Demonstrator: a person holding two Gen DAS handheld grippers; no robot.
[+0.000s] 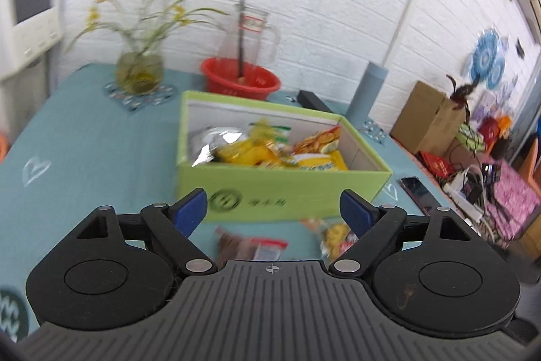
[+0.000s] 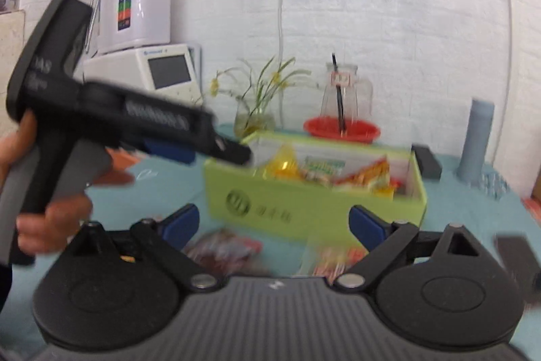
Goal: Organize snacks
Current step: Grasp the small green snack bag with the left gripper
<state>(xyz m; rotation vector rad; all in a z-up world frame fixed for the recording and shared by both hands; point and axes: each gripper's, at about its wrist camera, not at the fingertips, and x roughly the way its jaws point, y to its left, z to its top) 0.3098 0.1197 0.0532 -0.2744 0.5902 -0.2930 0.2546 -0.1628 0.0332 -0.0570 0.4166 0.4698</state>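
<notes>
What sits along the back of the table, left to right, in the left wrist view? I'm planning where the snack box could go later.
Plant vase → red bowl with the glass pitcher behind it → black box → blue-grey cylinder.

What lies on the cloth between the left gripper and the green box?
Two snack packets: a brown one and a yellow one, before the green box, seen in the left wrist view.

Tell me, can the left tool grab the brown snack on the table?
Probably yes. The left tool is open and empty, and the brown snack lies bare on the table just ahead of it, in front of the green box, with nothing between.
</notes>
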